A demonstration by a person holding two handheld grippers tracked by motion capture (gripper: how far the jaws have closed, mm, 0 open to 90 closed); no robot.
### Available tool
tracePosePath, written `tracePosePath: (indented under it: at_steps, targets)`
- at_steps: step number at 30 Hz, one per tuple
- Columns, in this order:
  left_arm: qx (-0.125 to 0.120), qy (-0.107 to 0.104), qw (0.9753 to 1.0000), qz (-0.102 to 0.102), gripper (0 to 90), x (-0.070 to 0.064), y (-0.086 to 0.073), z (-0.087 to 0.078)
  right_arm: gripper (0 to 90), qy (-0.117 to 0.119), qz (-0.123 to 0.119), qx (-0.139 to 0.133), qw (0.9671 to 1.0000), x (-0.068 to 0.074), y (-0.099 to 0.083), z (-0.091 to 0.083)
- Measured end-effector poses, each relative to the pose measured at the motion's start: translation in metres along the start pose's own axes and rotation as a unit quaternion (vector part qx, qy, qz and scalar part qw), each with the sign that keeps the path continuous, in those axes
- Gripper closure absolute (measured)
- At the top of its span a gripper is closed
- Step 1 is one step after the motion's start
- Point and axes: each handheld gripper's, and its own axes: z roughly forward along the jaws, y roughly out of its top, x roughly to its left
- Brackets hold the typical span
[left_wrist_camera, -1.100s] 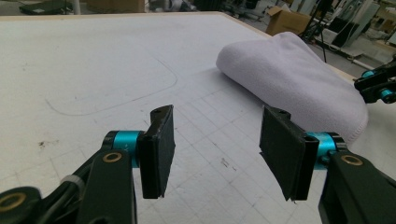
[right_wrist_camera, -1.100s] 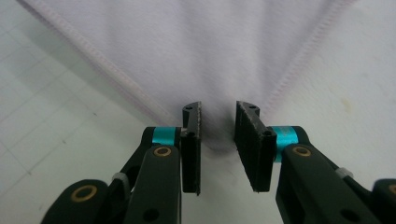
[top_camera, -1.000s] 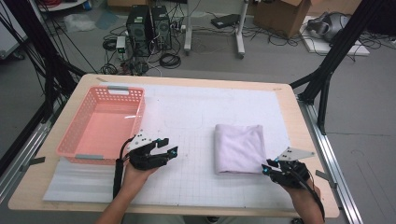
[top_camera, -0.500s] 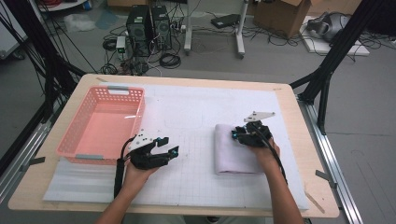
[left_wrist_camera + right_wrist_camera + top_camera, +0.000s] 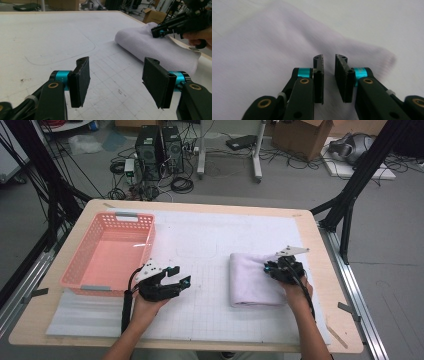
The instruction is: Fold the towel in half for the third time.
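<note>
High view: right gripper [image 5: 272, 268] has moved onto the folded towel [image 5: 250, 280], fingers nearly closed, empty; left gripper [image 5: 181, 279] released, beside it.

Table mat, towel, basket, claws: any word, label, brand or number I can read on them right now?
None can be read.
White mat: printed grid and a faint curved outline, no text; a tiny dark mark in the left gripper view is too small to read.
Folded towel: plain.
Pink basket: plain.
Left claw and right claw: no lettering.
</note>
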Motion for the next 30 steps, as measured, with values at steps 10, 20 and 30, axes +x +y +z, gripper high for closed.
tracePosePath:
  at_steps: [10, 20, 30]
  targets:
    - [-0.008, -0.013, 0.9998, 0.011, 26.1, -0.004, 0.001, 0.000, 73.6, -0.001, 0.016, -0.072, 0.9972, 0.003, -0.027, -0.044]
    - [-0.009, -0.010, 0.9998, 0.013, 25.2, -0.003, 0.001, 0.001, 72.1, 0.018, 0.017, -0.023, 0.9994, 0.017, -0.065, -0.056]
    - [-0.012, -0.010, 0.9998, 0.012, 24.3, -0.001, 0.002, 0.001, 30.0, -0.004, 0.008, -0.101, 0.9949, 0.024, -0.080, -0.091]
